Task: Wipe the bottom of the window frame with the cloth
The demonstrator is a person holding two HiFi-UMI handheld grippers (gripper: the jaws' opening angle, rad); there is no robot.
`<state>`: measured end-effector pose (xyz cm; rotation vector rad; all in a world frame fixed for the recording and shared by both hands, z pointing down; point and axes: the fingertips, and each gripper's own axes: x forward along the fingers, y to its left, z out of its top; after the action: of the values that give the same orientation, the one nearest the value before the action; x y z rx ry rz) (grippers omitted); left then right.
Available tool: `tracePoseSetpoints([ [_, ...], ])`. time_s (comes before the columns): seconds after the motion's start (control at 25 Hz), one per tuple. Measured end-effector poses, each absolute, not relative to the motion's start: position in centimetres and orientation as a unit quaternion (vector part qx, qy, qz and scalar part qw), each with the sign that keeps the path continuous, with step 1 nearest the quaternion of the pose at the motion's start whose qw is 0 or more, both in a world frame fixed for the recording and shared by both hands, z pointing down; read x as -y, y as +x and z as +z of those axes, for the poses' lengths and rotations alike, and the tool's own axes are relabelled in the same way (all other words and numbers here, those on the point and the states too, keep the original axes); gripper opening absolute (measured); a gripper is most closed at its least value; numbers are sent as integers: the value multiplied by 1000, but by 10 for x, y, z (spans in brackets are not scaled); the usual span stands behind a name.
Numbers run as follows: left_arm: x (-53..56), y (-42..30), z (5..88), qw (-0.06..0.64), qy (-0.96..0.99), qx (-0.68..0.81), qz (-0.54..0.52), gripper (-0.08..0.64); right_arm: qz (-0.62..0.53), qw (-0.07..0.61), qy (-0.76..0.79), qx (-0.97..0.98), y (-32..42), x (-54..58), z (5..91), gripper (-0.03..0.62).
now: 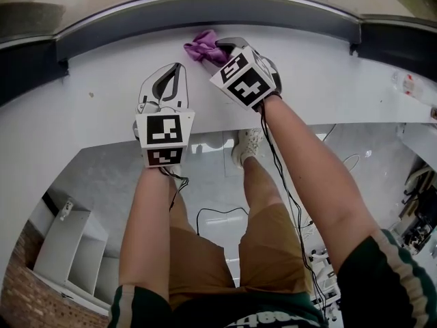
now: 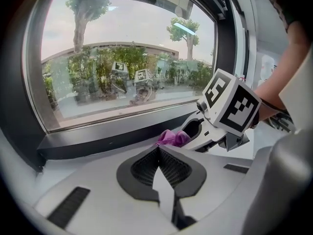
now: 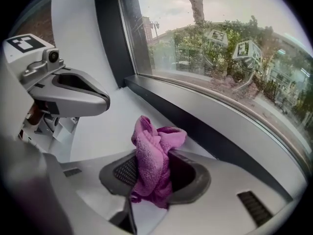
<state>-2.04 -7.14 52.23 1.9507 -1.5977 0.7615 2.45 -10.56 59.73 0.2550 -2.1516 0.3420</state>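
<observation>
White sill under window frame: right claw clamps purple cloth near frame; left claw closed, empty. Wipe looks unstarted.

No readable words or numbers in any view.

The only signs are black-and-white square code patterns, with no letters or digits: in the head view, on the left cube of the left gripper at centre left, and on the right cube of the right gripper at upper centre. The right cube's patterns show again at the right of the left gripper view. Faint mirror images of such patterns lie in the window glass. White lettering on the person's dark shirt, at the bottom edge of the head view, is cut off and cannot be read.
</observation>
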Motion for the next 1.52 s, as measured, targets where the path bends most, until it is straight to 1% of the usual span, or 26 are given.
tracePoseSetpoints([
  [0.24, 84, 7, 523, 247, 724, 576, 287, 9, 139, 456, 111, 872, 53, 116, 597, 158],
  [0.56, 103, 53, 526, 241, 742, 550, 299, 9, 150, 457, 133, 866, 109, 136, 598, 160],
  [0.88, 124, 108, 528, 228, 767, 511, 314, 9, 163, 458, 156, 860, 160, 149, 598, 160],
  [1.52, 168, 228, 527, 206, 808, 459, 308, 9, 172, 459, 195, 849, 268, 174, 599, 159],
])
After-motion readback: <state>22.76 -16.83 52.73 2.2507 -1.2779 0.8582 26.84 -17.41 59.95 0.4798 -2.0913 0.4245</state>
